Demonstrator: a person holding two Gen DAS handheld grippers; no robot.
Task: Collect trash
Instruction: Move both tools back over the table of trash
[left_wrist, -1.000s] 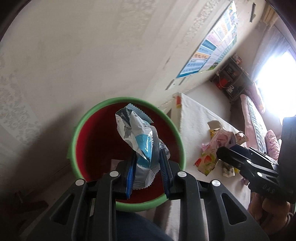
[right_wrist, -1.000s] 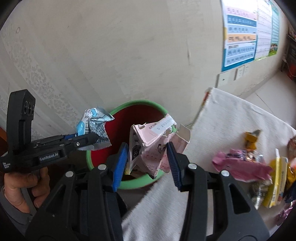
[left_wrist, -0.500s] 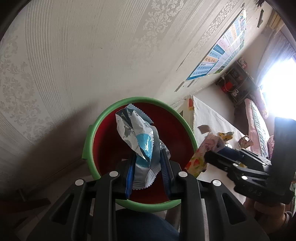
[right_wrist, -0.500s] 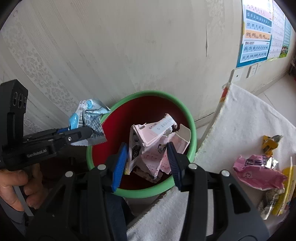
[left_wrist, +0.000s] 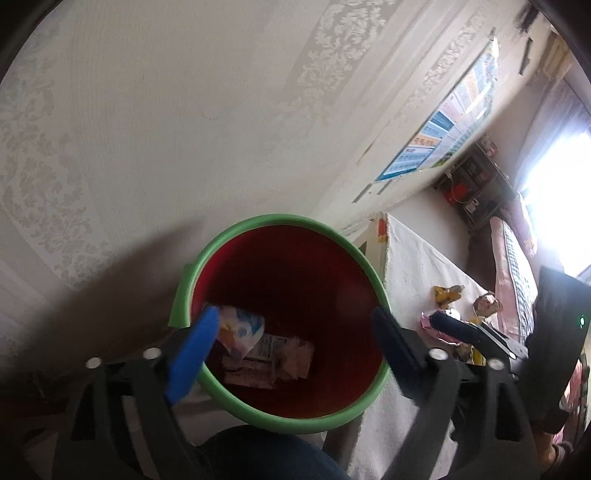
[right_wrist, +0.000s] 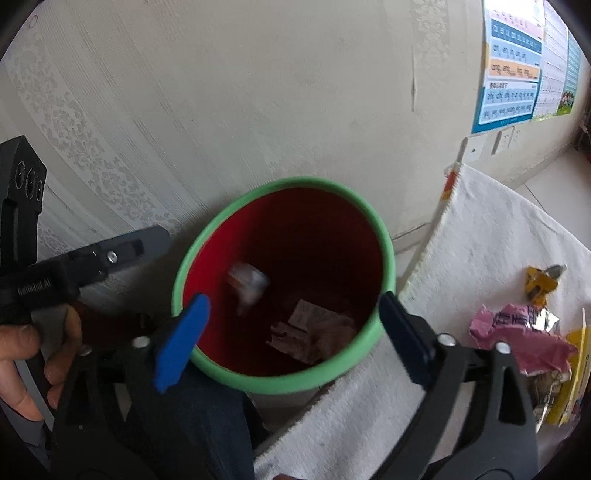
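Red bin (right_wrist: 384, 236) holds crumpled wrappers (right_wrist: 314, 332); both grippers' jaws opening wide, nothing between.

Both grippers let go above the red bin (left_wrist: 288, 280). The left gripper (left_wrist: 295, 339), clamped on a blue-and-white wrapper (left_wrist: 240, 332) a second ago, is opening with nothing between its jaws; the wrapper now lies in the bin at 9 o'clock. The right gripper (right_wrist: 291, 332) is opening too, its pink carton (right_wrist: 314, 332) dropped to the bottom.
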